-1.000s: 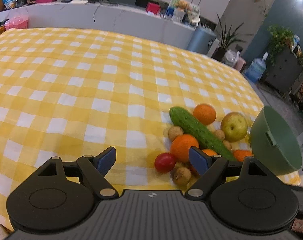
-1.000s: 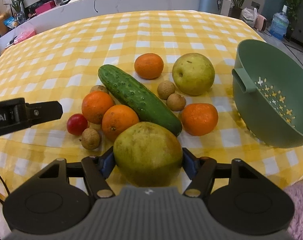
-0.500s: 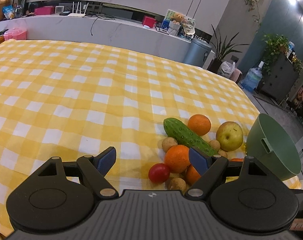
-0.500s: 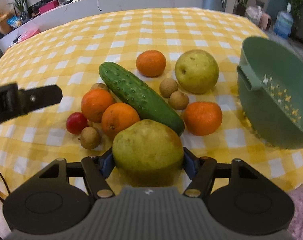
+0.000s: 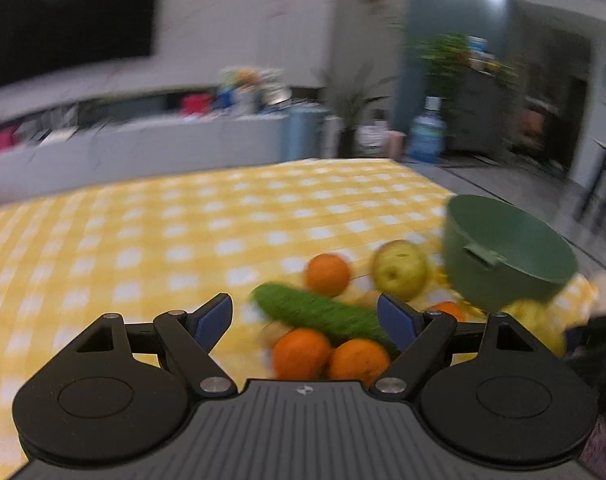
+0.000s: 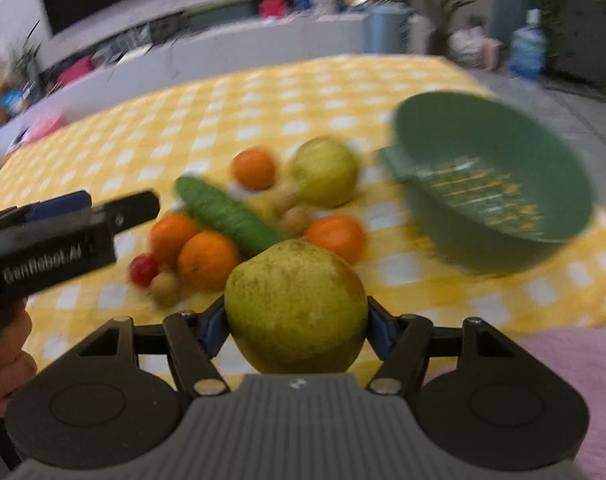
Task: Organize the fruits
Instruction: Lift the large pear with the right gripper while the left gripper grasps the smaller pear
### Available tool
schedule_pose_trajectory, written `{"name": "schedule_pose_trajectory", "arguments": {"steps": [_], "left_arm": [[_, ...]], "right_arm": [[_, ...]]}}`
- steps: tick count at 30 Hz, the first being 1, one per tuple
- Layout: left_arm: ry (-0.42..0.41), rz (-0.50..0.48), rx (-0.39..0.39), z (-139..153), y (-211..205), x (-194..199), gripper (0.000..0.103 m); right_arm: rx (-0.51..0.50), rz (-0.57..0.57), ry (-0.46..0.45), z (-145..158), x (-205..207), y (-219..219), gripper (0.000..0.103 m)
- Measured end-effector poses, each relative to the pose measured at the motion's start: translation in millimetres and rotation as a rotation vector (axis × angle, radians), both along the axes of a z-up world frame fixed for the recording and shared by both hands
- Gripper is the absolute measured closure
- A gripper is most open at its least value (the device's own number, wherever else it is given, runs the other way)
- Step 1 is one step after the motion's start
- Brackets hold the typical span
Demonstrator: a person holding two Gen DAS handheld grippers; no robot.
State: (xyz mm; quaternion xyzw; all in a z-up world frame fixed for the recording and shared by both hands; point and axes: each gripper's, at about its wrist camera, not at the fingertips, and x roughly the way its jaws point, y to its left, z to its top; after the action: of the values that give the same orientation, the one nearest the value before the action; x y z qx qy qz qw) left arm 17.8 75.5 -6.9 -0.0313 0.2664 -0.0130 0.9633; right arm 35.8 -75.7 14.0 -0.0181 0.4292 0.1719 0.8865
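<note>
Right gripper [image 6: 295, 318]: the jaws are closed on the pear [image 6: 295, 306]; both blue pads press its sides, and it is lifted above the desk [image 6: 415, 268].
Left gripper [image 5: 305, 316]: the jaws are wide open and hold nothing; it hangs over the near part of the fruit pile. In the right view its body [image 6: 59, 240] shows at the left, pointing toward the pile.
Pile: two oranges [image 6: 207, 260] lie nearest, with a small red fruit [image 6: 143, 270] and a brown round fruit [image 6: 165, 288] beside them. A third orange [image 6: 335, 236] lies just behind the pear.
Cucumber [image 6: 229, 216]: its long axis goes from far-left to near-right across the pile.
Farther fruit: one more orange [image 6: 255, 168] and an apple [image 6: 325, 172], near each other.
Bowl [image 6: 543, 148]: green, with holes in the bottom; it is tilted with the opening toward the camera and looks empty.
Key relation: the bowl lies ahead and to the right of the held pear, near the right edge of the desk. The right gripper is the nearer one to it.
Judgement: probably the pear goes into the bowl next; the move is forward and right, over the rim. Both views are blurred, so small details are not sure.
</note>
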Motion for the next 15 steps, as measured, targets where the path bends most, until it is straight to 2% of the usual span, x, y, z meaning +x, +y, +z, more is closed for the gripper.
{"name": "schedule_pose_trajectory", "arguments": {"steps": [3,5,8,10,15], "left_arm": [[-0.021,-0.072,0.024,-1,-8,15,0.007],[-0.016,-0.119,0.010,-5,-11,28,0.007],[-0.027,-0.270,0.030,-10,-20,46,0.006],[-0.038,-0.330,0.048,-14,-25,57,0.006],[0.059,-0.388,-0.020,-23,-24,98,0.006]], "right_arm": [[0.039,-0.081,-0.030,6,0,-20,0.038],[0.070,-0.102,-0.035,7,2,-28,0.038],[0.083,-0.071,-0.005,2,6,-30,0.038],[0.091,-0.028,0.041,-3,5,-30,0.038],[0.120,0.004,0.049,-4,7,-30,0.038]]}}
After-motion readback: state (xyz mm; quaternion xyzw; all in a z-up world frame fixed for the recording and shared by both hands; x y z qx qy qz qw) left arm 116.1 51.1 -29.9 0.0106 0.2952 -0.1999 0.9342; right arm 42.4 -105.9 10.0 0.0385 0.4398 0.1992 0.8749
